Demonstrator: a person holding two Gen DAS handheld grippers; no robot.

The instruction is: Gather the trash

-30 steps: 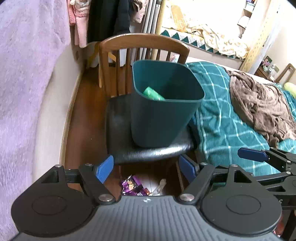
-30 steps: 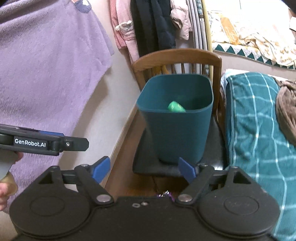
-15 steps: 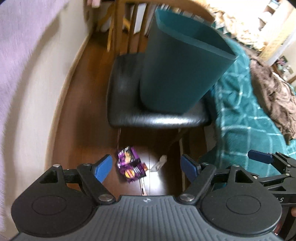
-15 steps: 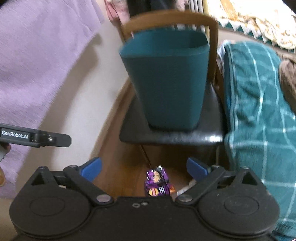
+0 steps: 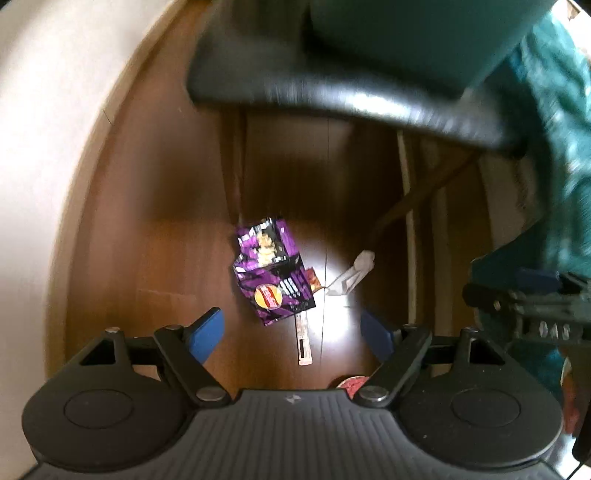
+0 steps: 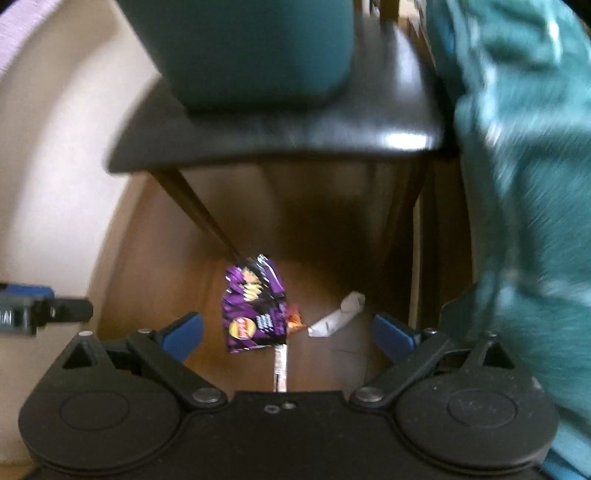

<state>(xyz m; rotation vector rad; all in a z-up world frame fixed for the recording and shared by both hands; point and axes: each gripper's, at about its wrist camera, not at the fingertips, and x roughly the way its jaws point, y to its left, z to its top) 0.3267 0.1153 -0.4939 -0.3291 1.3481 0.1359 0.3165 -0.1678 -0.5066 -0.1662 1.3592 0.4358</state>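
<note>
Wrapper (image 5: 271,273) on floor (image 5: 166,258), left of paper scrap (image 5: 351,275)

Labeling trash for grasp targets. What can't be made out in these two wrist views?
- Bin: rim and contents cut off by the top edge in both views.
- Red item, left wrist view: mostly hidden behind the left gripper body.
- Thin strip, right wrist view: lower end hidden by the right gripper body.
- Purple wrapper: print blurred, unreadable.
- Orange scrap: mostly under the wrapper.

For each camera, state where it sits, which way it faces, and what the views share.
Left wrist: sits on the left gripper, facing down at the wood floor; own open fingers show, right gripper at the right edge.
Right wrist: sits on the right gripper, facing down likewise; left gripper at the left edge.
Shared: purple wrapper, white scrap, chair seat, teal bin.
</note>
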